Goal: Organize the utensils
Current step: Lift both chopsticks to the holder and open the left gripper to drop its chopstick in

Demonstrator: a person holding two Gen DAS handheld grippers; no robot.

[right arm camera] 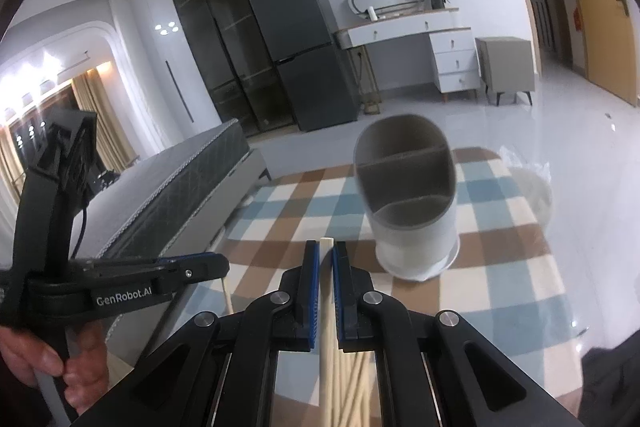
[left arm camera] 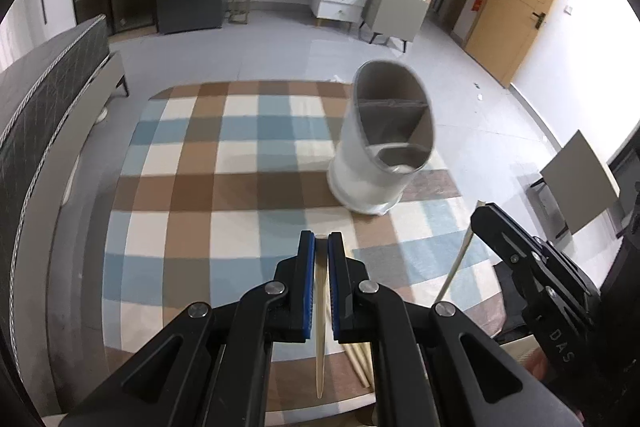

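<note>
A white utensil holder [left arm camera: 380, 143] with grey inner dividers stands on the checked tablecloth [left arm camera: 224, 163]; it also shows in the right wrist view [right arm camera: 412, 203]. My left gripper [left arm camera: 321, 241] is shut on a pale chopstick [left arm camera: 321, 307] held above the cloth, short of the holder. My right gripper [right arm camera: 326, 247] is shut on another pale chopstick [right arm camera: 327, 327], near the holder's front. The right gripper shows in the left wrist view [left arm camera: 520, 247] with its chopstick [left arm camera: 456, 267]. Several more chopsticks [left arm camera: 358, 363] lie on the cloth below the left gripper.
A dark mattress and bed frame [left arm camera: 48, 107] run along the table's left. A white plastic bag [right arm camera: 532, 187] lies at the table's far right edge. A fridge [right arm camera: 304, 55], white desk [right arm camera: 420, 39] and small cabinet [right arm camera: 506, 67] stand across the room.
</note>
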